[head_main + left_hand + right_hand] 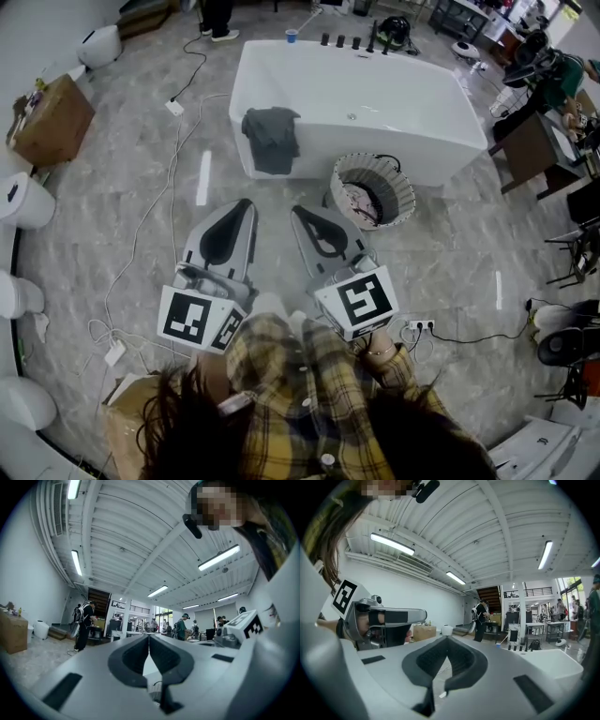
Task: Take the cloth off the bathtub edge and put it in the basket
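- Holding both tools low over the marbled floor, pointed toward 12 o'clock at the tub
- Showing the left hand-held gripper clenched, jaws pressed tip to tip, nothing between them
- Showing the right hand-held gripper clenched the same way and empty, just beside the left one at its 3 o'clock
- Finding the dark grey cloth draped over the near edge of the white bathtub and hanging down its front wall, at 12 o'clock from the left hand-held gripper and apart from both
- Spotting the basket upright on the floor just beside the bathtub's front wall, at 4 o'clock from the cloth and 1 o'clock from the right hand-held gripper; something pale inside, kind unclear
- Noting a cardboard box out at 10 o'clock and loose cables trailing over the floor between 9 and 11 o'clock
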